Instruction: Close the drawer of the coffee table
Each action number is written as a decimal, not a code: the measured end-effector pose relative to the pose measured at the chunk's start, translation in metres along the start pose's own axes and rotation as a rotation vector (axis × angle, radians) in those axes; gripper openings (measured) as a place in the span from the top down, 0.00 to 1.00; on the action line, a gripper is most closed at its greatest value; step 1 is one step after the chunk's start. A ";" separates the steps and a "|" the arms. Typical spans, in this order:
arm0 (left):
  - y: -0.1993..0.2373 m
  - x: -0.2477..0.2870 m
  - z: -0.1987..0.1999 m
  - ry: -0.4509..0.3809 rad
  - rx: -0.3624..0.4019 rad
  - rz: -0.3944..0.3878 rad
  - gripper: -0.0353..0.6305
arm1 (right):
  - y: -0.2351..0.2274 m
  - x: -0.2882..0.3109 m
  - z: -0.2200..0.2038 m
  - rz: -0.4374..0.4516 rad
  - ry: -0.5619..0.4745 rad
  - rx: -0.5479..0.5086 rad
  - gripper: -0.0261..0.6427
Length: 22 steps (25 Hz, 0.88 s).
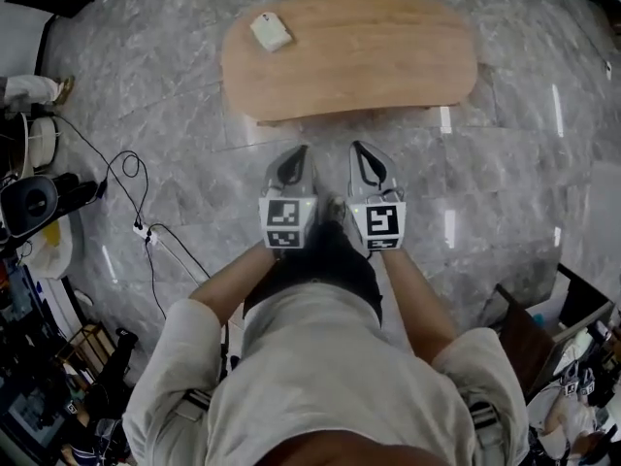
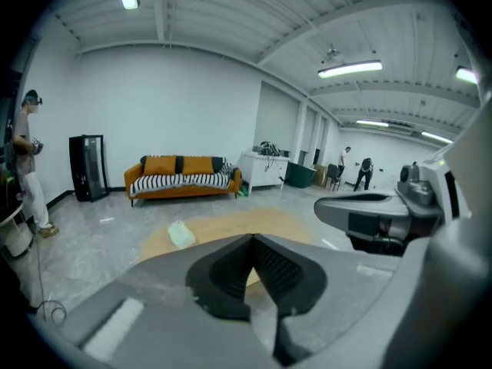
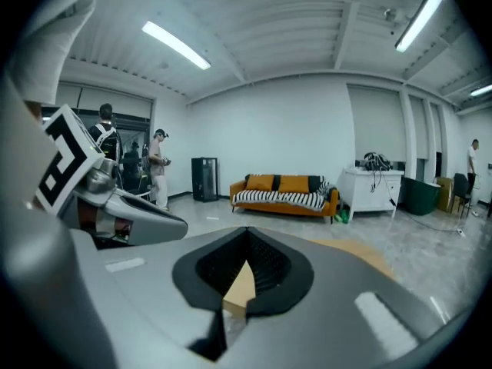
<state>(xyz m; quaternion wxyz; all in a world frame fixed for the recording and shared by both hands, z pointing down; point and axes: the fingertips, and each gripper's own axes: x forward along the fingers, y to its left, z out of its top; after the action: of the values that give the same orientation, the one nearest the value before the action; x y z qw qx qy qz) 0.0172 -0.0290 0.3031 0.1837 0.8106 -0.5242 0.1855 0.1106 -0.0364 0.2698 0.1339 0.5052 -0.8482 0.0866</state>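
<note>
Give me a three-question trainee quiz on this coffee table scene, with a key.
1. True or false: the left tool grips the white object.
2. In the head view, the white object lies on the coffee table at: A) its left end, B) its centre, C) its right end.
3. What colour is the sofa in the left gripper view?
Key: 1 false: the left tool and the right tool are both shut and empty, short of the table. 2 A. 3 orange, with a striped cover on the seat.
</note>
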 end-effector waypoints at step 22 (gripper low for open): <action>-0.079 -0.147 0.122 -0.359 0.175 -0.034 0.92 | 0.062 -0.136 0.149 0.093 -0.196 -0.288 0.95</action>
<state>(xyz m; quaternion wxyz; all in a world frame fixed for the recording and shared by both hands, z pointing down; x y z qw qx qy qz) 0.0467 0.0564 0.1165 0.0194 0.8522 -0.5167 0.0797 0.0968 0.0647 0.0848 0.1171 0.4473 -0.8831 -0.0793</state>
